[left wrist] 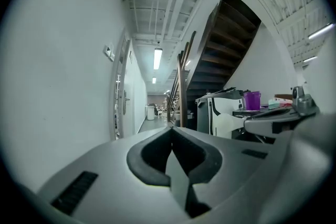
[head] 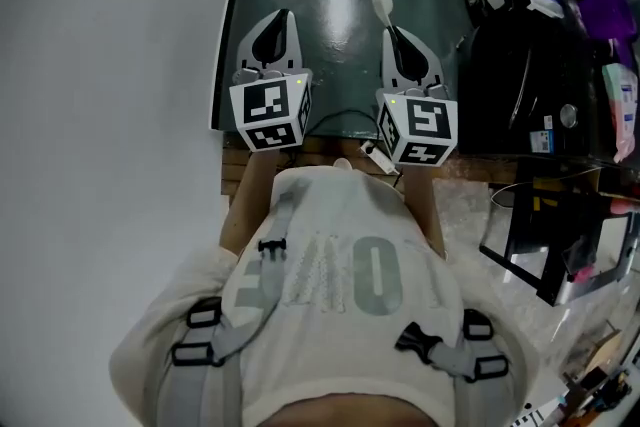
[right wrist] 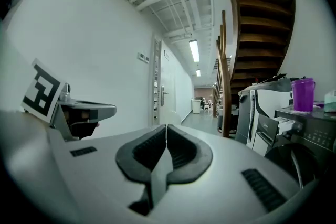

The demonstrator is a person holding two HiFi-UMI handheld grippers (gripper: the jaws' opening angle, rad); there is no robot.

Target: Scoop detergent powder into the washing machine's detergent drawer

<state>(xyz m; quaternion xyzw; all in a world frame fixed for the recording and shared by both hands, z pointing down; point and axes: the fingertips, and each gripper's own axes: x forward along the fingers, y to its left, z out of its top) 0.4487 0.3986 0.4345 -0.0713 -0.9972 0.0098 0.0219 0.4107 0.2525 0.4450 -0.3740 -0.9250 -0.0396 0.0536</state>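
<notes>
Right tool | clamped on white scoop | bowl just past tips

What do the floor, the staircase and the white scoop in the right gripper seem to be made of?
Floor: a coated or painted hard surface, glossy, since it mirrors the ceiling light. Staircase: dark stained wood, probably, by its brown stepped boards. Scoop: smooth white plastic, likely; too small to be sure.

White scoop, small, bowl forward, handle clamped in right gripper. Dark washer stands to its right.
</notes>
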